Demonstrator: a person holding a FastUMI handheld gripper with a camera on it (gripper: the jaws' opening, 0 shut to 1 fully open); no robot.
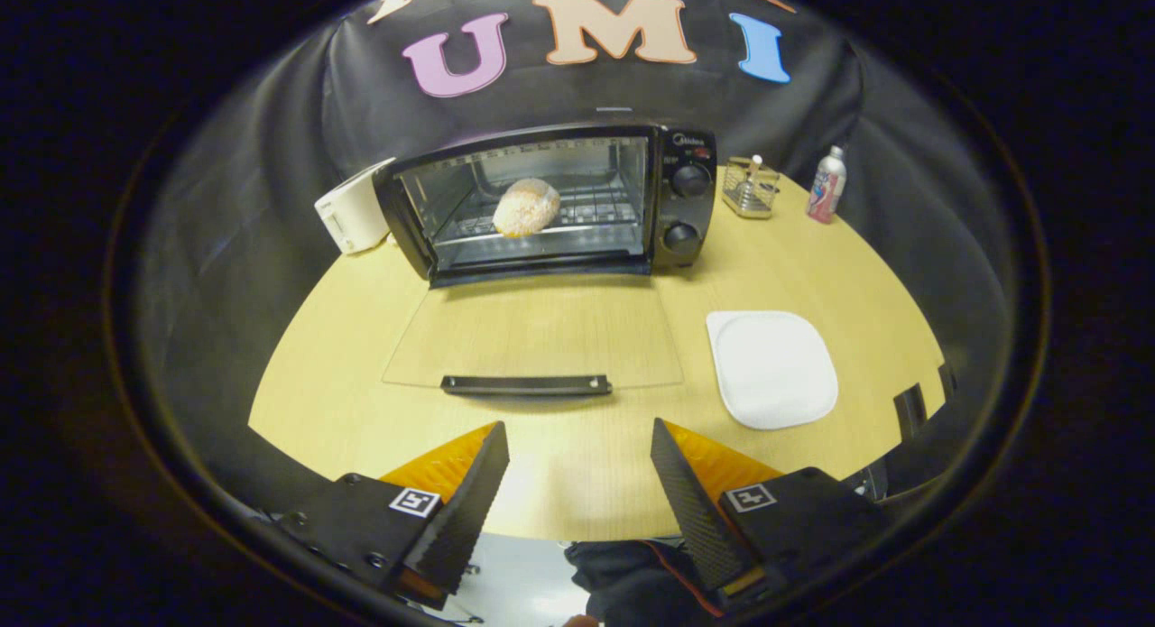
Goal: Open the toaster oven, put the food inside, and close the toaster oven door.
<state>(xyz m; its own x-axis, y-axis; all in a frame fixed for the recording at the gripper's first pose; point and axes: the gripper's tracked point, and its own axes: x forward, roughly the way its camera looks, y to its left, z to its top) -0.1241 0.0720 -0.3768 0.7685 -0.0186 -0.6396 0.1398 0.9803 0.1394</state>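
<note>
A pale wooden table [577, 483] with a curved front edge stands in a booth hung with black cloth [271, 158]. At the far side of the table sits one black toaster oven [550, 198], its glass door [532, 338] folded down flat onto the tabletop, the door's dark handle [526, 385] nearest the gripper. One round bun [526, 207] lies on the wire rack inside the oven. Two knobs [689, 180] sit on the oven's right panel. One white toaster [354, 207] stands just beside the oven's left side. To the oven's right are one small wire rack [751, 189] and one bottle [826, 186]. One empty white plate [771, 367] lies right of the open door. The gripper [577, 456] hovers over the table's near edge, its fingers spread wide apart and holding nothing, the door handle just ahead of them.
</note>
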